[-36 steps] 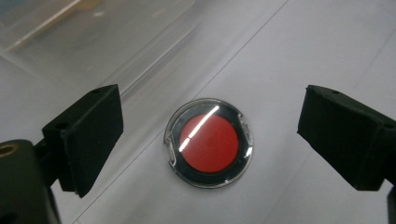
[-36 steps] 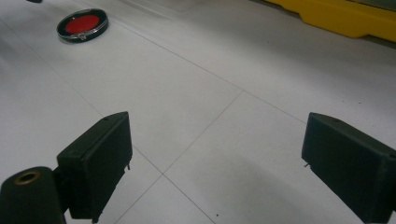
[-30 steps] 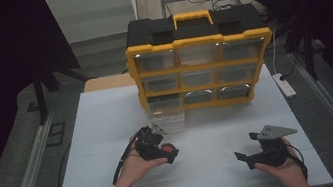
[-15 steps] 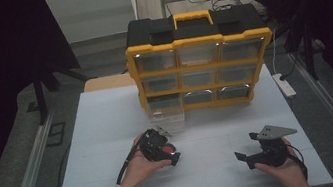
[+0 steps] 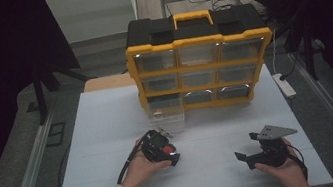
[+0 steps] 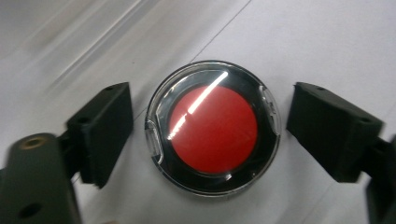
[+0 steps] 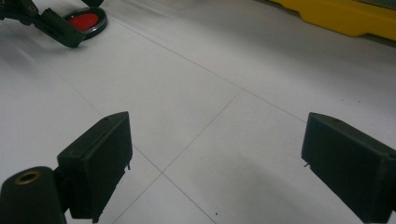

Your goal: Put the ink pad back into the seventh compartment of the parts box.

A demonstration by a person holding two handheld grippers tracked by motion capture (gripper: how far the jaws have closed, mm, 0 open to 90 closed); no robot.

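A round red disc [image 6: 212, 126] in a clear, black-rimmed case lies flat on the white table [image 5: 110, 133]. My left gripper [image 6: 210, 133] points down over it with one jaw on each side. The jaws have just been closing, and a narrow gap still shows between each pad [image 6: 100, 130] and the case, so nothing is gripped. In the high view the left gripper [image 5: 162, 150] sits left of centre with the disc [image 5: 169, 150] under it. My right gripper [image 5: 248, 155] rests low at the near right, open and empty. The right gripper view looks past its own jaws [image 7: 215, 158] to the disc [image 7: 85, 21] far off.
A yellow and black drawer organiser [image 5: 200, 63] stands at the back of the table. Its bottom left clear drawer [image 5: 167, 112] is pulled out, with small metal parts [image 5: 163, 131] lying just in front. A white power strip [image 5: 285, 86] lies at the right edge.
The left hand has shifted slightly toward the near edge, settling over the red disc. The right hand has stayed still.
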